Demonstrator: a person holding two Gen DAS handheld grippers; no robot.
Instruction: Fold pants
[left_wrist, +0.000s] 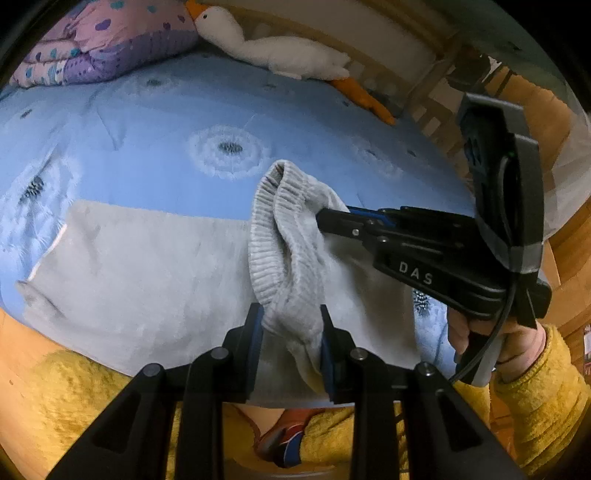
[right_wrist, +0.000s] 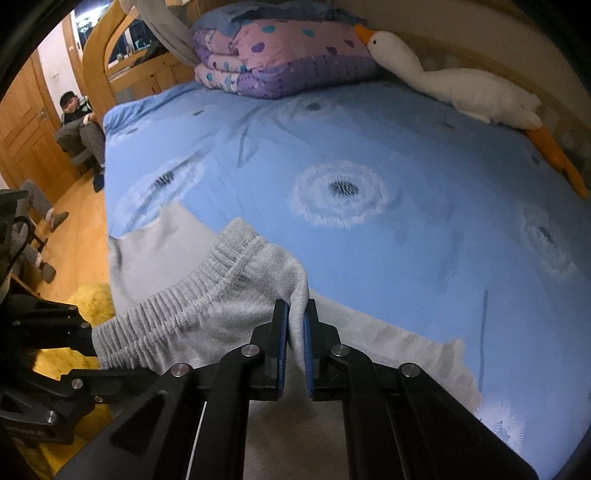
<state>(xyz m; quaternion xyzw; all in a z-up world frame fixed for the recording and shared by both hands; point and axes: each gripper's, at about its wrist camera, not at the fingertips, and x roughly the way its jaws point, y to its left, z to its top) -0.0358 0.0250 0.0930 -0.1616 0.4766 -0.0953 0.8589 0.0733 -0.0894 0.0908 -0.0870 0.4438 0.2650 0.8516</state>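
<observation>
Grey fleece pants (left_wrist: 140, 266) with a ribbed elastic waistband (right_wrist: 192, 295) lay along the near edge of a bed with a light-blue dandelion-print cover (left_wrist: 155, 122). Left claw (left_wrist: 291, 343) was clamped on a bunched part of the waistband, lifted off the bed. Right claw (right_wrist: 294, 332) was clamped on the fabric just beside it. White plush goose (right_wrist: 454, 88) and folded purple quilt (right_wrist: 280, 55) rested at the far side.
</observation>
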